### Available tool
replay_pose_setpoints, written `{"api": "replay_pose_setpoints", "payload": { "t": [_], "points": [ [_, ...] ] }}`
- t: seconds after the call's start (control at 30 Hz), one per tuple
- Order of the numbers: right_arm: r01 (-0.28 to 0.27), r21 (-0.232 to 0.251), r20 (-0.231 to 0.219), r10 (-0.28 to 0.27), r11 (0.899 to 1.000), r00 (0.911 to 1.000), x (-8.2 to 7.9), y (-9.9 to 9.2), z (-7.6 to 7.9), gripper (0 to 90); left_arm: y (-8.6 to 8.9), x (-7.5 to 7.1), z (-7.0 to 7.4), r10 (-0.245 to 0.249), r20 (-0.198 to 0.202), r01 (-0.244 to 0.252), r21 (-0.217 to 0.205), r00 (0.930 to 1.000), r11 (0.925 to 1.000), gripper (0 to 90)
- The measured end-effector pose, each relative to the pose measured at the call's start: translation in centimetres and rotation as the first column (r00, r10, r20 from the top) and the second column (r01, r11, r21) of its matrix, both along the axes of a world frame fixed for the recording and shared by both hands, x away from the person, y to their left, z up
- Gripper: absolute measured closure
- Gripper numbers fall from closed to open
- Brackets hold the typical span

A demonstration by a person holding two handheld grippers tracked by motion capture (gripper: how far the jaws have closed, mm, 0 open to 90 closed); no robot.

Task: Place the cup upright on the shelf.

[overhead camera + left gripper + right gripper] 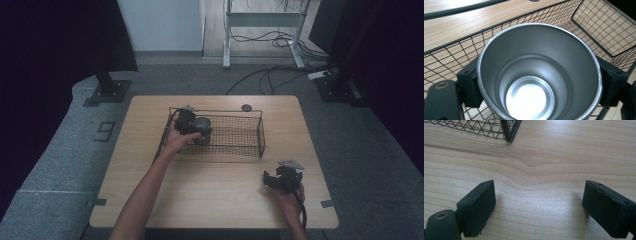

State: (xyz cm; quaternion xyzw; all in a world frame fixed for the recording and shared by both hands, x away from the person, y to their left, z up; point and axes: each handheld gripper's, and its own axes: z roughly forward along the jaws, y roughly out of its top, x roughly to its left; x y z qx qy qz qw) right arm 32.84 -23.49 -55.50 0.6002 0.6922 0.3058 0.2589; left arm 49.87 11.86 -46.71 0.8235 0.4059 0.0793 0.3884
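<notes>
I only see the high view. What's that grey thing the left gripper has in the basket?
Observer: A shiny metal cup. The left gripper view looks straight down into it, and it's empty.
Operator: Is the gripper really holding it?
Observer: Yes, the left gripper has a black pad pressed on each side of the cup.
Operator: What about the other one?
Observer: The right gripper stands wide open with bare table between its jaws, and a corner of the basket ahead of it.
</notes>
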Motion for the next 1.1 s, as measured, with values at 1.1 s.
{"api": "replay_pose_setpoints", "payload": {
  "t": [1.1],
  "points": [
    [-0.001, 0.001, 0.000, 0.001, 1.000, 1.0000, 0.0, 0.0, 0.0, 11.6, -1.1, 0.1, -1.7, -0.026, -0.080, 0.037, 0.146, 0.9965, 0.9886, 13.9]
  ]
}}
